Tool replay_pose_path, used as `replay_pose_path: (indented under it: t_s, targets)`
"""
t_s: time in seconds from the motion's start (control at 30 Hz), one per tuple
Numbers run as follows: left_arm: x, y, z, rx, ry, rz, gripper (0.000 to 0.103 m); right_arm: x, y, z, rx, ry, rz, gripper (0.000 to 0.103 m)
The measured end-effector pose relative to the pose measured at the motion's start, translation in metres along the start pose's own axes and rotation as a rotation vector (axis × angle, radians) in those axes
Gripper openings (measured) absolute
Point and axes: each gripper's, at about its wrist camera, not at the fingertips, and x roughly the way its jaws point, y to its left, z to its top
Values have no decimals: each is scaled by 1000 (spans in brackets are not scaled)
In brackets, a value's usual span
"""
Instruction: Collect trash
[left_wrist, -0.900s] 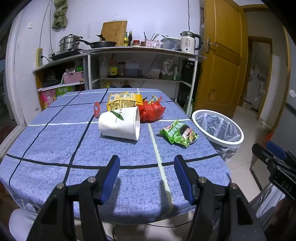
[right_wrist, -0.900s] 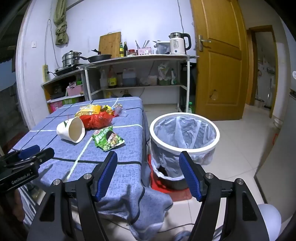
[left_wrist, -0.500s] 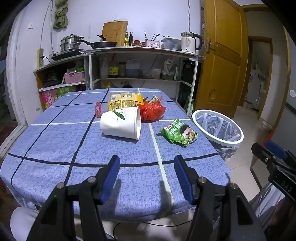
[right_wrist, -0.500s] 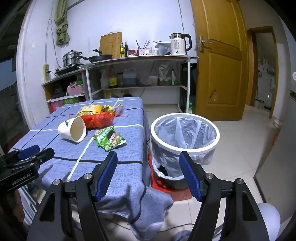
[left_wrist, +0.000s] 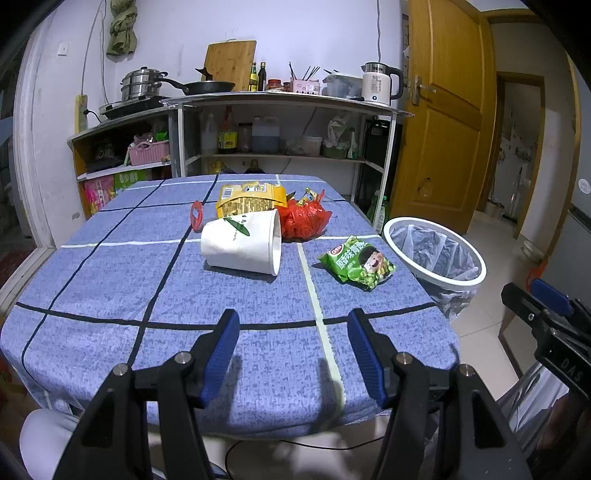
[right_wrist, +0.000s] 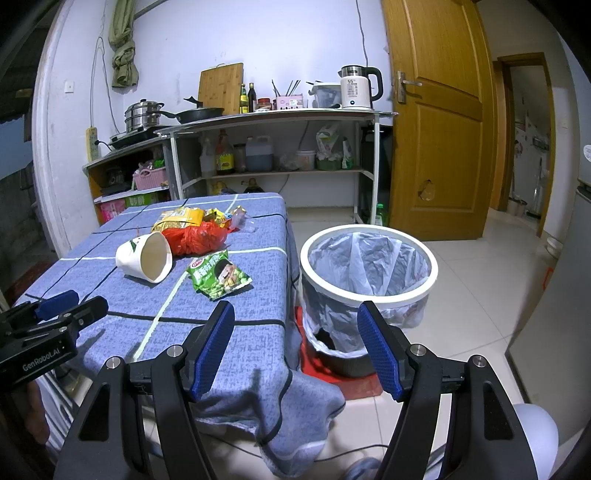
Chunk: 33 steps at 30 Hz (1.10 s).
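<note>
Yellow packet (left_wrist: 251, 199) half hidden behind tipped paper cup (left_wrist: 242, 246), crinkled green pouch (left_wrist: 357, 263), lined round bin (right_wrist: 369, 258), left gripper (left_wrist: 293, 356) and right gripper (right_wrist: 295, 349) wide apart, holding nothing

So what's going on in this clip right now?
A person holds a hand-held gripper in each hand at the near edge of a blue-clothed table. Both the left hand-held gripper and the right hand-held gripper are open and empty. The tipped paper cup, green snack bag and red plastic bag lie untouched; the lined bin stands beside the table.
</note>
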Motion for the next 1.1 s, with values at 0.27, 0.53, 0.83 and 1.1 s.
replay_pose_path:
  t_s: [0.27, 0.53, 0.83, 1.1]
  targets:
    - [-1, 1, 0, -3, 1, -1, 63, -3, 3, 0, 2, -1, 0, 70]
    - [-2, 3, -2, -5, 4, -1, 63, -1, 3, -2, 4, 6, -1, 70]
    - [0, 1, -2, -5, 3, -1, 63, -1, 2, -1, 5, 6, -1, 70]
    - [1, 0, -3, -5, 3, -2, 63, -1, 2, -1, 5, 5, 0, 70]
